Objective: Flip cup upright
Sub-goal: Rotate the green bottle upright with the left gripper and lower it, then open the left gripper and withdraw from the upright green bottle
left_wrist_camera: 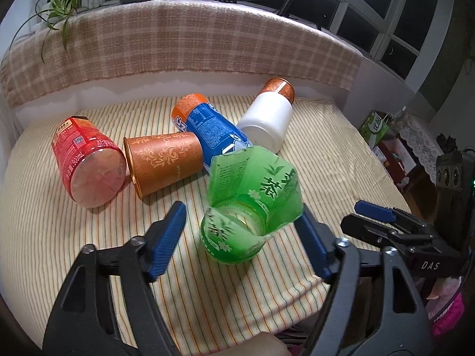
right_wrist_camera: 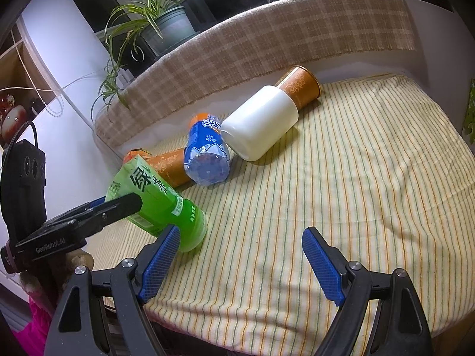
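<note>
A green cut-bottle cup (left_wrist_camera: 249,204) stands tilted on the striped cloth (left_wrist_camera: 89,237), its open mouth facing up toward the left wrist camera. My left gripper (left_wrist_camera: 240,237) is open with the cup between its blue pads; the left pad stays clear of it and the right pad sits at its label edge. From the right wrist view the green cup (right_wrist_camera: 157,204) leans back to the left with its base on the cloth, and a black left finger (right_wrist_camera: 124,204) crosses it. My right gripper (right_wrist_camera: 240,255) is open over bare cloth to the cup's right.
Lying on their sides behind are a red cup (left_wrist_camera: 89,160), a bronze cup (left_wrist_camera: 163,160), a blue cup (left_wrist_camera: 210,130) and a white cup (left_wrist_camera: 267,121) with another bronze cup (left_wrist_camera: 279,87) at its far end. A plaid-covered ledge (left_wrist_camera: 178,44) backs the cloth, whose front edge (left_wrist_camera: 237,323) drops off.
</note>
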The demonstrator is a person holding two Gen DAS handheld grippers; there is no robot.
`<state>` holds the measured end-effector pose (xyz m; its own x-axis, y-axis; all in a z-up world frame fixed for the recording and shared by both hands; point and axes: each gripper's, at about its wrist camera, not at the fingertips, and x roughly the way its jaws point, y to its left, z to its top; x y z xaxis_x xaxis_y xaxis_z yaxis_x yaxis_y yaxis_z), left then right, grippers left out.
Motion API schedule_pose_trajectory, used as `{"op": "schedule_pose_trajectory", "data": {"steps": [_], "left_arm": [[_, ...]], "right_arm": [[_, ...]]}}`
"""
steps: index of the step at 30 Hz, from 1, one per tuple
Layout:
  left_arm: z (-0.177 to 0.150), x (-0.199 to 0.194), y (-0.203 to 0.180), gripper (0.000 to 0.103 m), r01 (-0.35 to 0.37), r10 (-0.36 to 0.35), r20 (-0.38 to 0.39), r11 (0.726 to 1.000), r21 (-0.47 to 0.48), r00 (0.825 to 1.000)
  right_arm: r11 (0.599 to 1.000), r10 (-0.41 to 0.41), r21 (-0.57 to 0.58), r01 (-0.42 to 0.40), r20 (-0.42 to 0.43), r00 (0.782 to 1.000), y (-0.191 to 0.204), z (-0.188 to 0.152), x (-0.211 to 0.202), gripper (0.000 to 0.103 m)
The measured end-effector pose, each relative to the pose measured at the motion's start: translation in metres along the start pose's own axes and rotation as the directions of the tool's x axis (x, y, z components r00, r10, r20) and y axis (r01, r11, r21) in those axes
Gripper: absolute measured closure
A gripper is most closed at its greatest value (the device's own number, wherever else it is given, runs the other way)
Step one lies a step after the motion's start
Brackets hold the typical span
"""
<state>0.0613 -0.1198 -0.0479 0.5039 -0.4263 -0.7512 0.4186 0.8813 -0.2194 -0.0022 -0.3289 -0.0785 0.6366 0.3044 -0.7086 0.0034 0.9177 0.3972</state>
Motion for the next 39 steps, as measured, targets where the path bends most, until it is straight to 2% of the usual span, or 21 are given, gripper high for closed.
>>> {"op": "schedule_pose_trajectory", "data": {"steps": [14,19,23,26,28,30,32,34,36,39], "left_arm": [[-0.022,-0.012,0.014,0.022,-0.059,0.059,-0.015,0.998,0.003,0.998],[-0.032,-0.026,0.022,0.022,-0.089,0.089,0.011,0.996,-0.004,0.996],[-0.037,-0.043,0.026,0.022,-0.134,0.135,0.067,0.991,-0.024,0.989],[-0.039,-0.06,0.025,0.022,-0.18,0.183,0.142,0.983,-0.033,0.973],[-0.039,-0.073,0.023,0.022,-0.209,0.213,0.203,0.977,-0.045,0.956],[-0.039,-0.082,0.021,0.014,-0.228,0.235,0.25,0.972,-0.057,0.939],[-0.039,-0.091,0.019,0.003,-0.251,0.26,0.305,0.966,-0.069,0.916],[-0.04,-0.099,0.015,0.002,-0.283,0.291,0.363,0.956,-0.076,0.885],[-0.039,-0.103,0.013,0.002,-0.302,0.306,0.385,0.95,-0.073,0.871],[-0.04,-0.105,0.012,0.002,-0.321,0.323,0.394,0.944,-0.071,0.861]], "right_arm": [[0.999,-0.024,-0.047,0.027,0.055,0.998,0.012,0.003,-0.009,0.016],[0.996,-0.037,-0.072,0.044,0.085,0.996,0.02,0.005,-0.014,0.016],[0.992,-0.062,-0.103,0.075,0.119,0.991,0.028,0.006,-0.019,0.016],[0.986,-0.085,-0.131,0.105,0.153,0.985,0.035,0.005,-0.025,0.014],[0.981,-0.098,-0.148,0.124,0.173,0.98,0.04,0.004,-0.027,0.013],[0.976,-0.111,-0.165,0.144,0.193,0.975,0.044,0.004,-0.03,0.011],[0.97,-0.122,-0.181,0.162,0.215,0.969,0.048,0.003,-0.033,0.01],[0.966,-0.131,-0.191,0.177,0.229,0.964,0.051,0.002,-0.035,0.009],[0.963,-0.133,-0.198,0.183,0.244,0.961,0.054,0.001,-0.036,0.002],[0.959,-0.139,-0.205,0.197,0.267,0.954,0.057,-0.001,-0.039,0.0]]}}
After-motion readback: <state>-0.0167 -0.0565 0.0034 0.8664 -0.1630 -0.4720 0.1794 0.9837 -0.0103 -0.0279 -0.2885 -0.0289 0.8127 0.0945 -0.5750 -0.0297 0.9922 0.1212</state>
